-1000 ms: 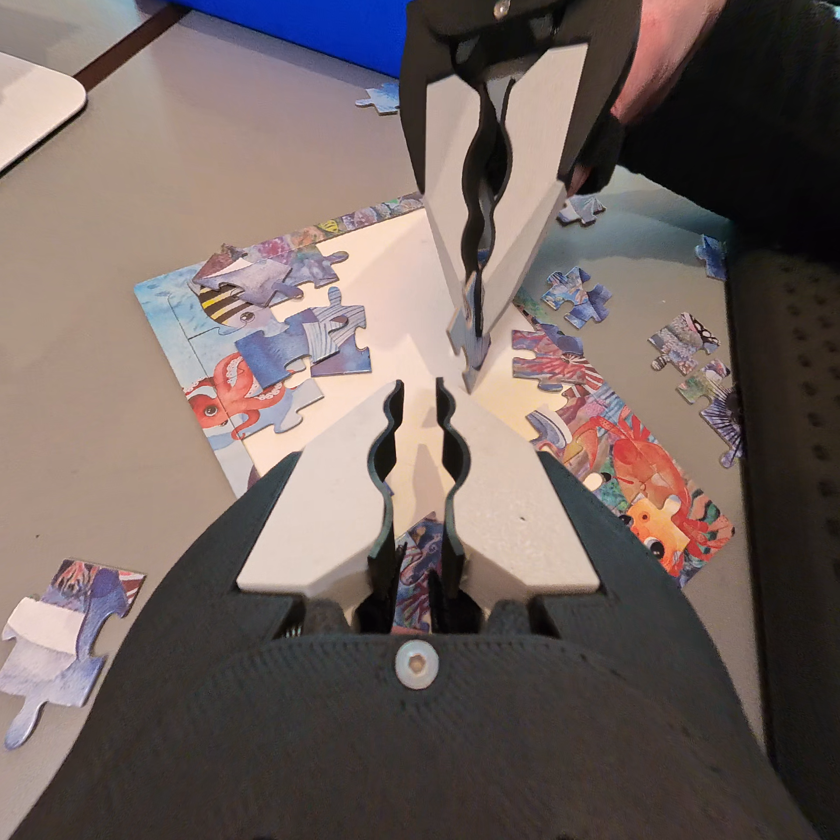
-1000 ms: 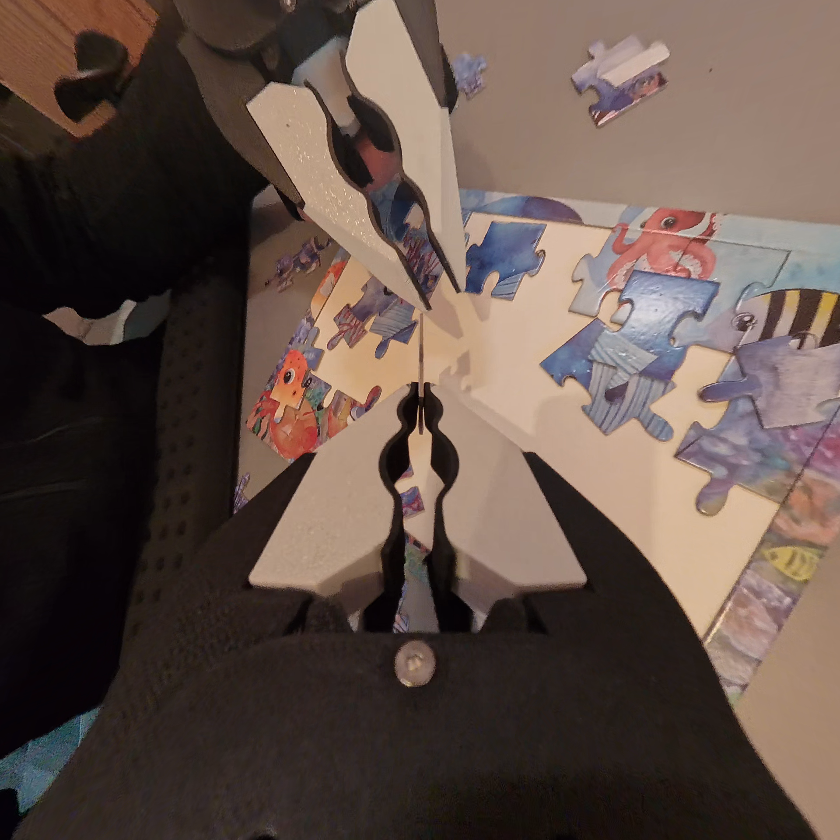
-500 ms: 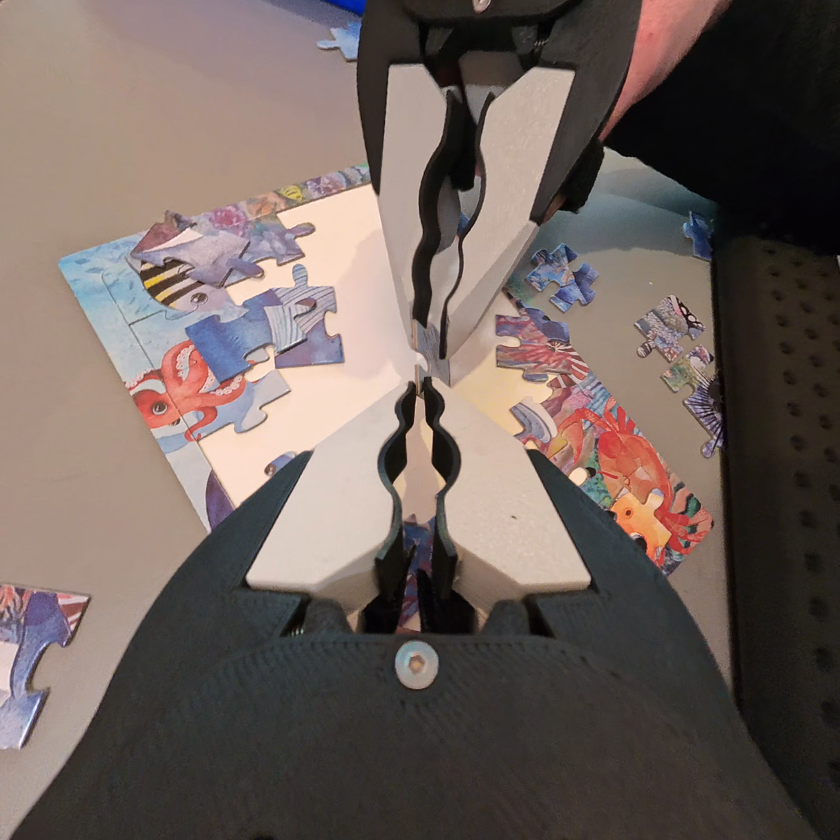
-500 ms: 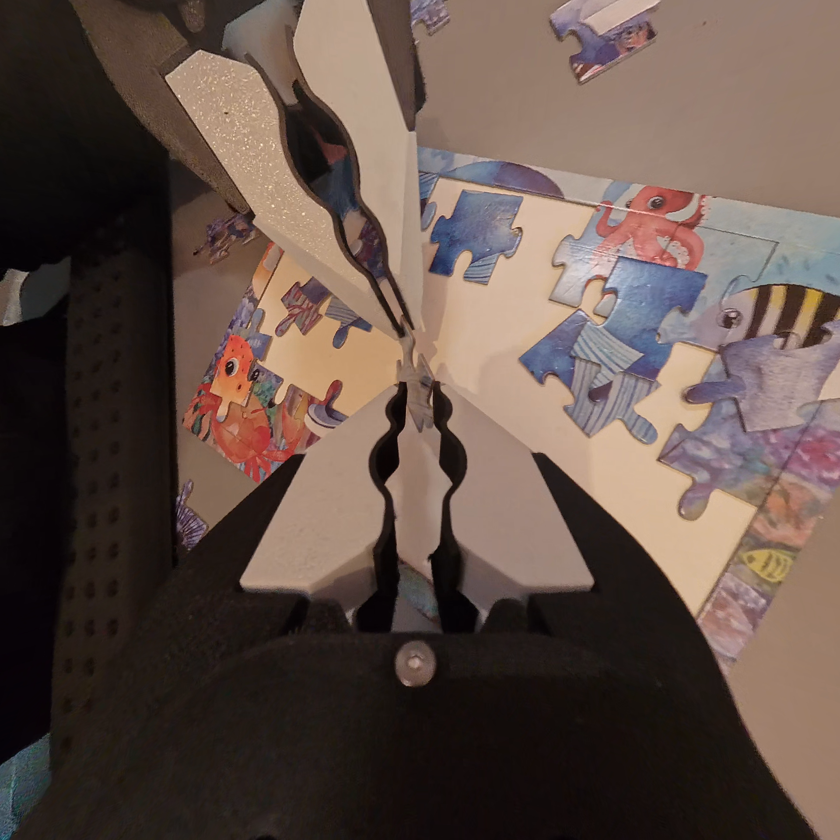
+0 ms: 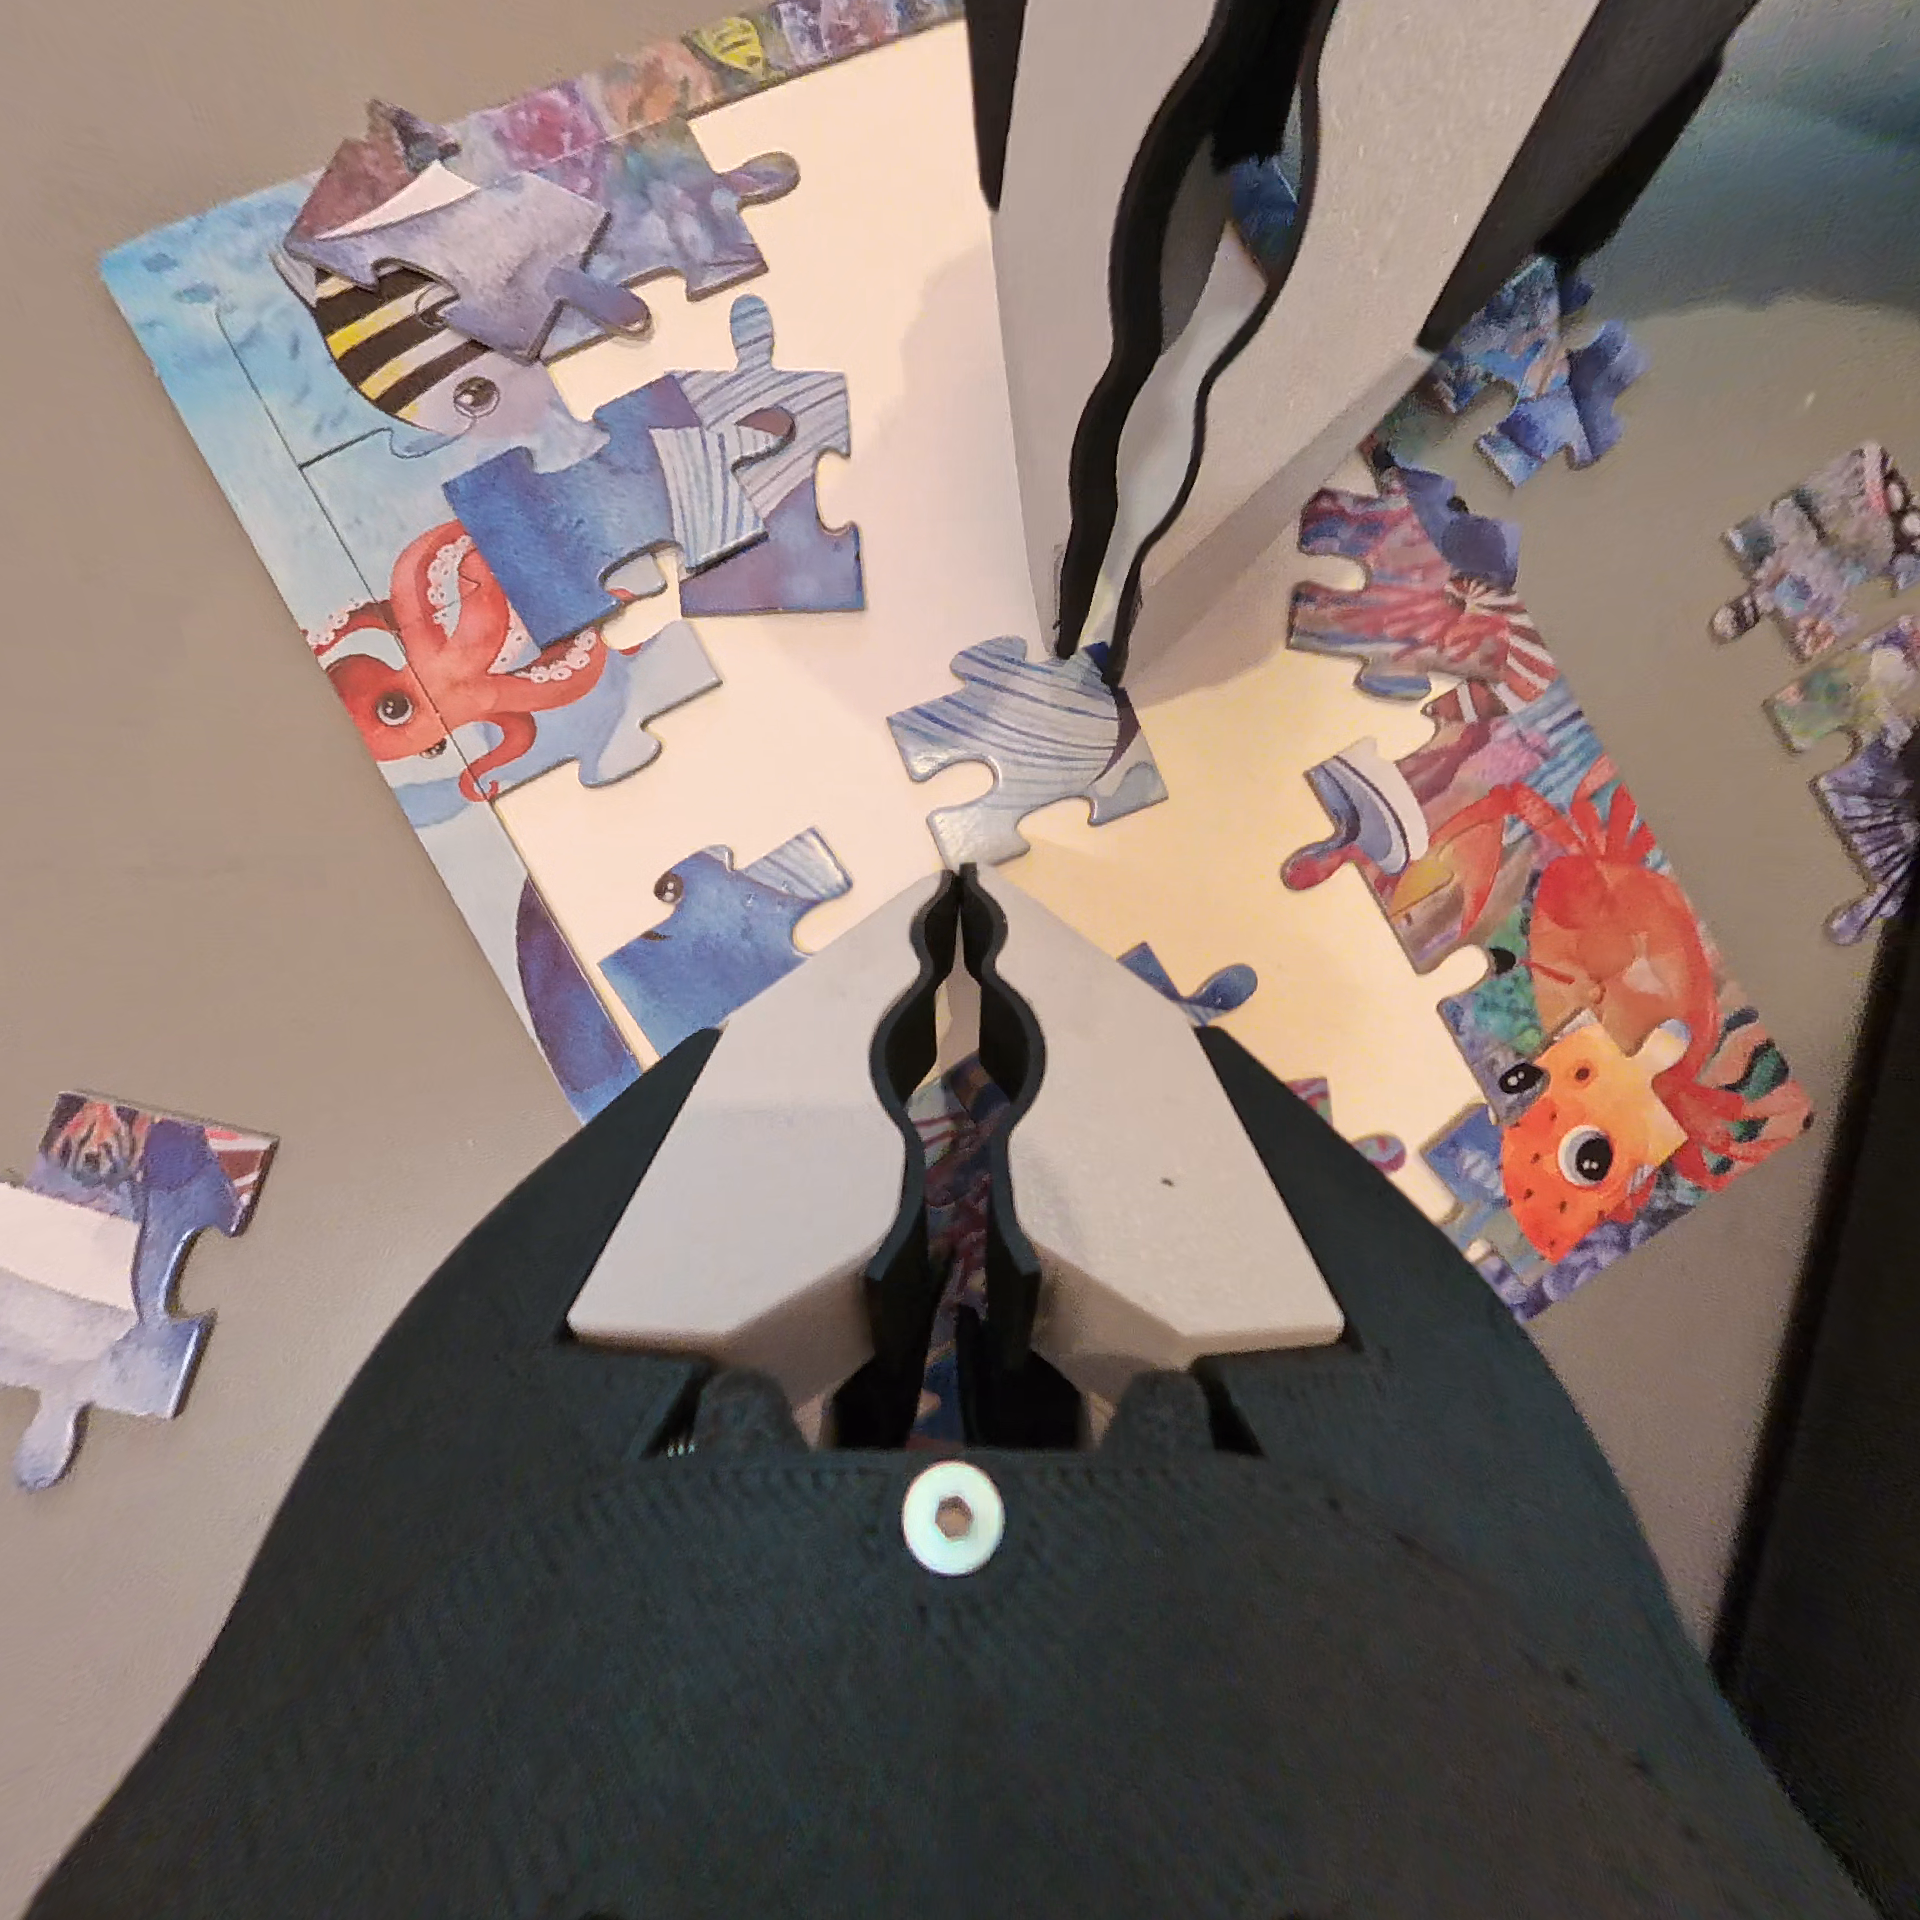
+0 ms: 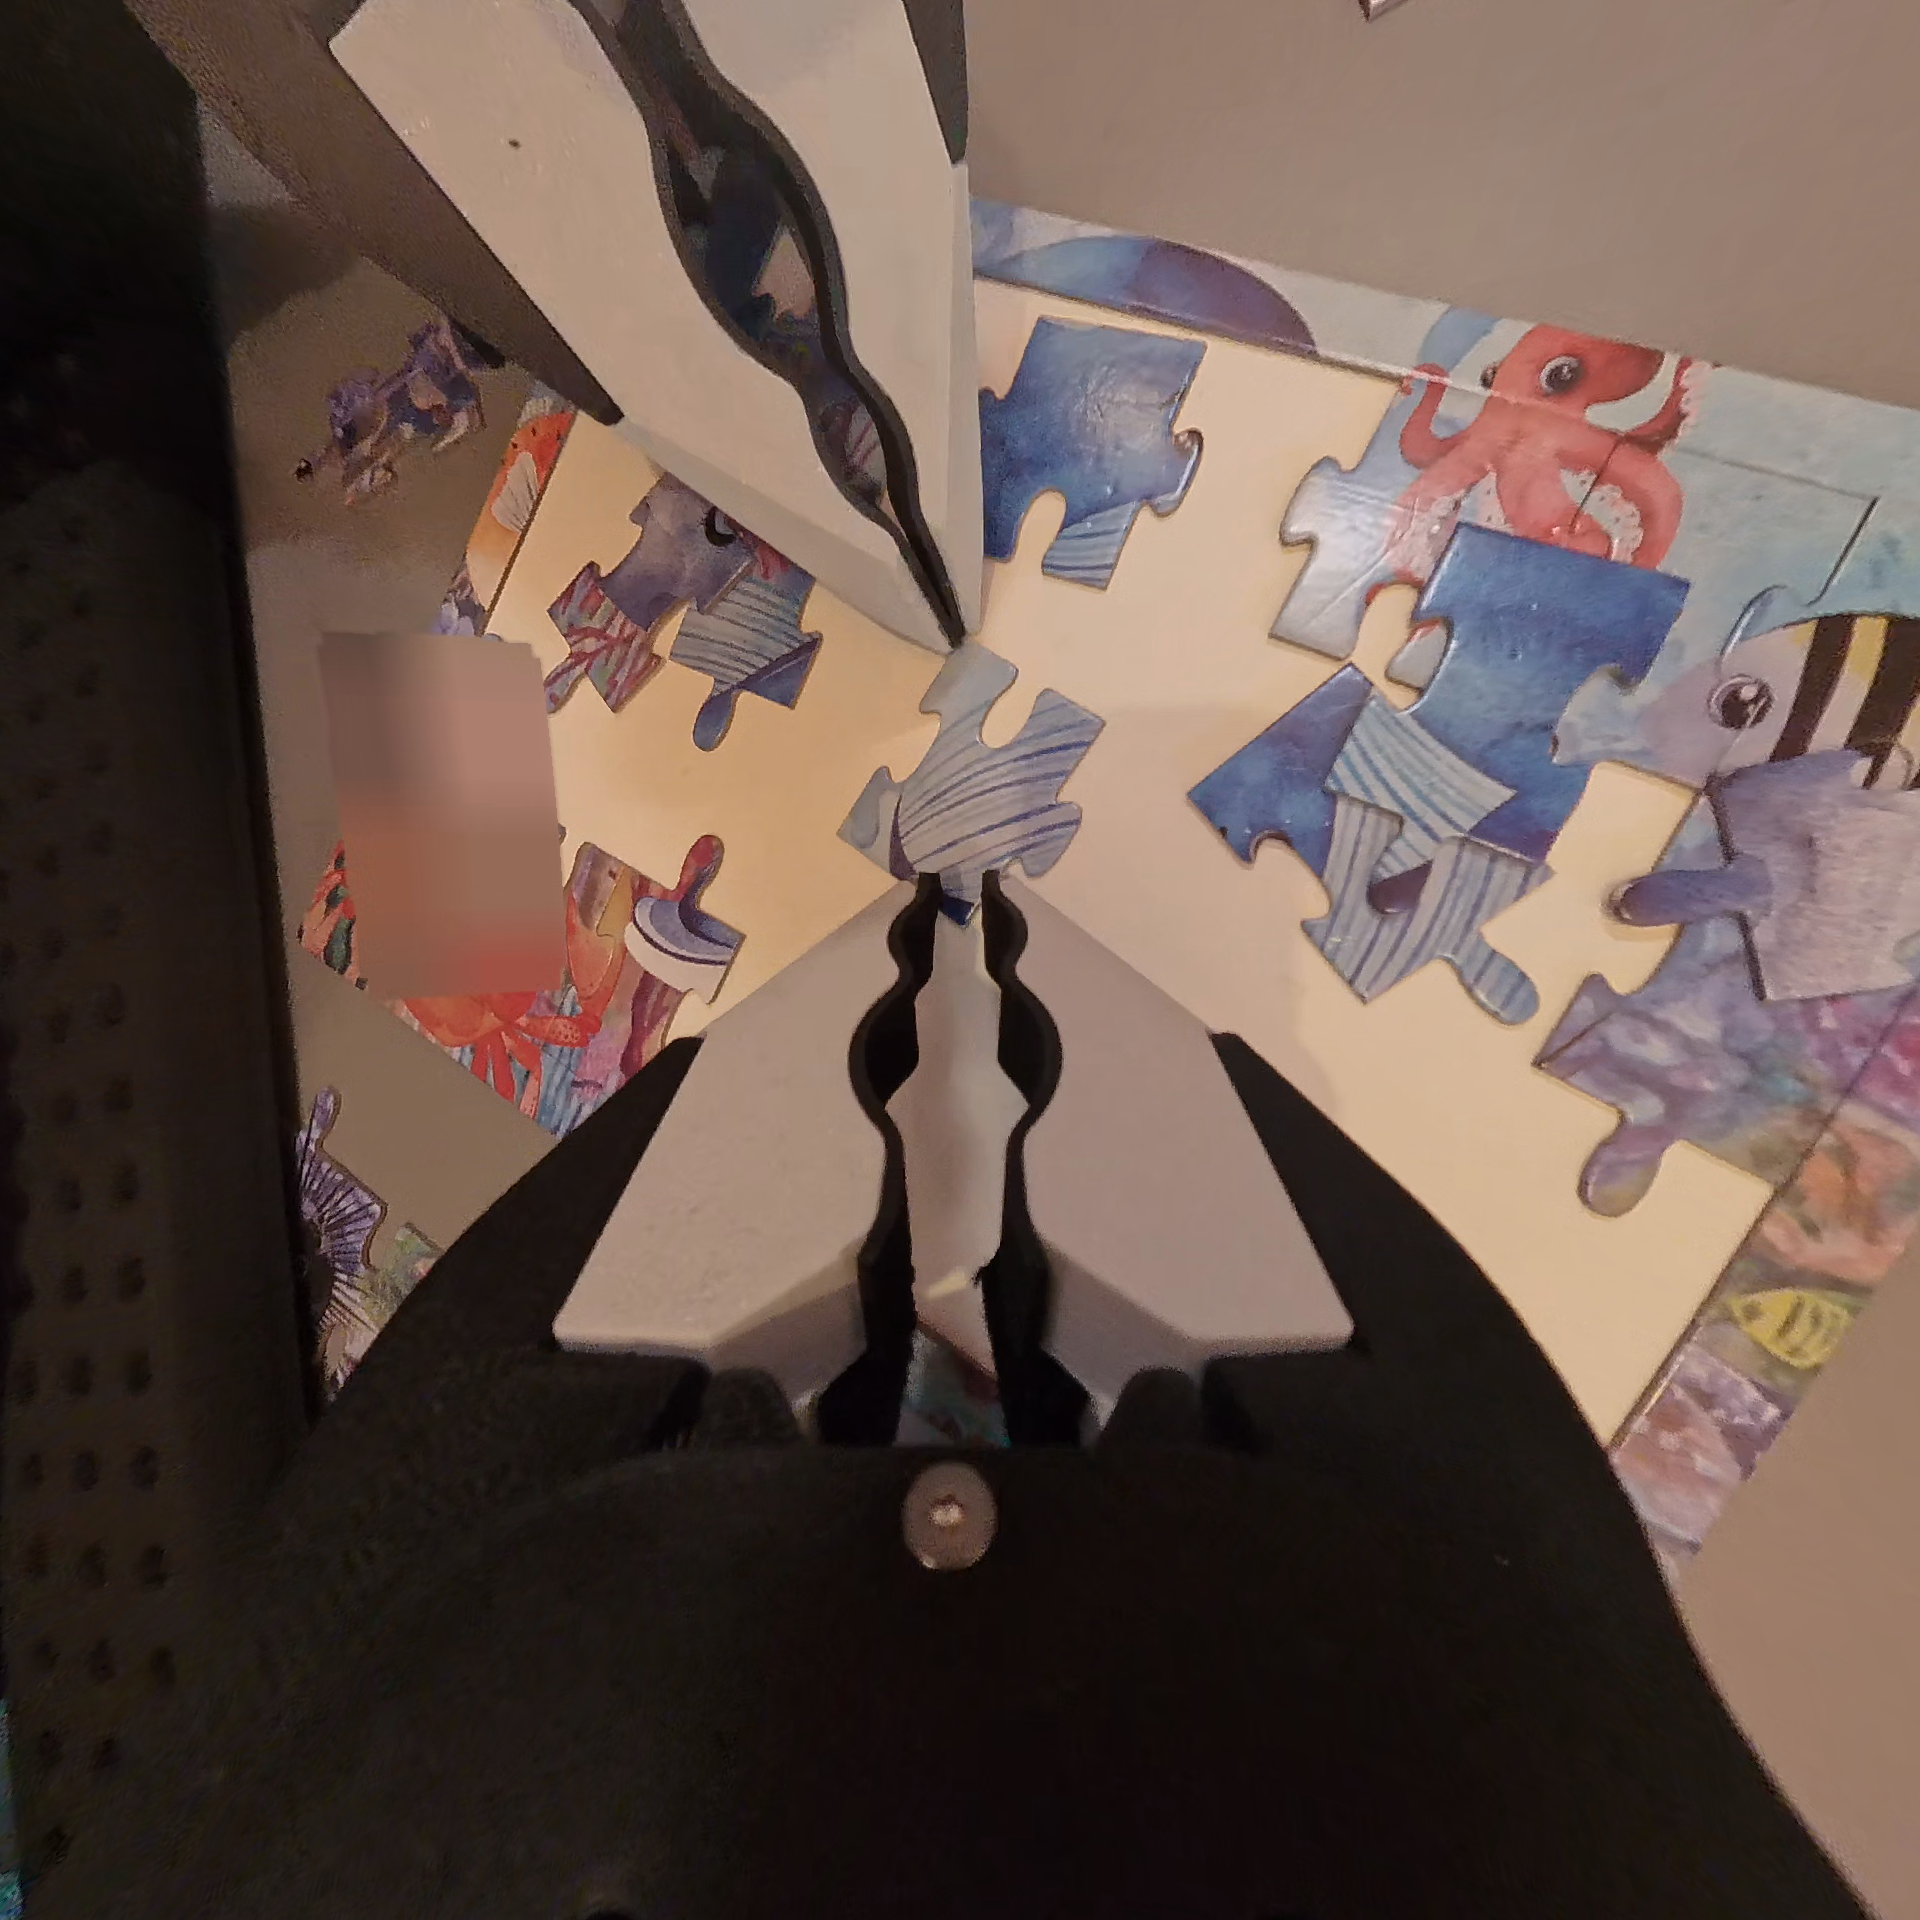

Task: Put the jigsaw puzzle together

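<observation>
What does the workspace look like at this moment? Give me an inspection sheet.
Surface: grey table, with a cream puzzle board lying on it.
Job's things: a blue striped piece at mid-board; an octopus section and a crab section assembled at the edges; loose pieces lie on the board, and off it too, such as one loose piece on the table.
Clutter: nothing seen.
Grippers: right gripper is closed on a corner of the striped piece; left gripper is shut, tips at the piece's opposite edge, pinch unclear.
Cables: nothing seen.
Surroundings: dark perforated panel beside the table.
</observation>
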`<state>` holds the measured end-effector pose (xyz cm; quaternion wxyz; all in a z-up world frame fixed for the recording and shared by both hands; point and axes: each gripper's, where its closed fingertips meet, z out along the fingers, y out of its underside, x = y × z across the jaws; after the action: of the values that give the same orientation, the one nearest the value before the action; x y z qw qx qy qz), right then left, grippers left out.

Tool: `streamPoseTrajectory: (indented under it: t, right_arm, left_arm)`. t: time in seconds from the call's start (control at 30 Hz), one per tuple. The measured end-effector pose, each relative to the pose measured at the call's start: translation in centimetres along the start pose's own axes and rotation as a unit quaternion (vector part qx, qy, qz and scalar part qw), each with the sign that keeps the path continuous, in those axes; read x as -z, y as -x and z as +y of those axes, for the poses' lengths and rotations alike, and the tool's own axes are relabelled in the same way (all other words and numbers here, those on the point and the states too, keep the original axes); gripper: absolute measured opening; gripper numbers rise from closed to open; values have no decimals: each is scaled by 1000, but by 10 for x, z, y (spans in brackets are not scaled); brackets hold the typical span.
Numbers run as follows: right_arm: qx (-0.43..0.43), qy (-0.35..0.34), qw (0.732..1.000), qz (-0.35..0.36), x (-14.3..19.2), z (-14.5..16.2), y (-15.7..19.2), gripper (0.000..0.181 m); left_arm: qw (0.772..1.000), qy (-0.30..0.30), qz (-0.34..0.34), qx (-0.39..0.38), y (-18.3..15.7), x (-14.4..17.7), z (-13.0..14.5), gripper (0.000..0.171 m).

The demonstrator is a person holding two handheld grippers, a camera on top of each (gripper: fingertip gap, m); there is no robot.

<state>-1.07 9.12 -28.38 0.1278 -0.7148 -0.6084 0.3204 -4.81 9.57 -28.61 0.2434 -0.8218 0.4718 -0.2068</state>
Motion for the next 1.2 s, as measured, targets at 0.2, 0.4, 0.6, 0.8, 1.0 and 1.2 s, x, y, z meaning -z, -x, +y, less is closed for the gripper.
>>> streamPoseTrajectory:
  t: [0.2, 0.4, 0.6, 0.8, 1.0, 1.2]
  right_arm:
    - [-14, -42, 999, 27, 14, -12, -13, 13]
    - [-20, -60, 996, 57, 24, -15, -26, 32]
    - [-33, -50, 990, 126, 28, -8, -54, 45]
    - [-24, -43, 983, 179, 26, -5, -71, 42]
    - [-9, -42, 983, 179, 24, -6, -70, 25]
    - [9, -38, 989, 141, 22, -9, -54, 6]
  left_arm:
    - [999, -28, -26, 5, 15, 11, -4, 0]
    - [1000, -9, -5, -28, 3, 27, 8, 16]
    - [998, 12, -22, -57, 2, 21, 12, 21]
    - [997, 11, -32, -69, 5, 18, 8, 21]
    - [997, -4, -47, -68, 10, 19, 1, 20]
    - [996, -5, -55, -63, 16, 20, 1, 19]
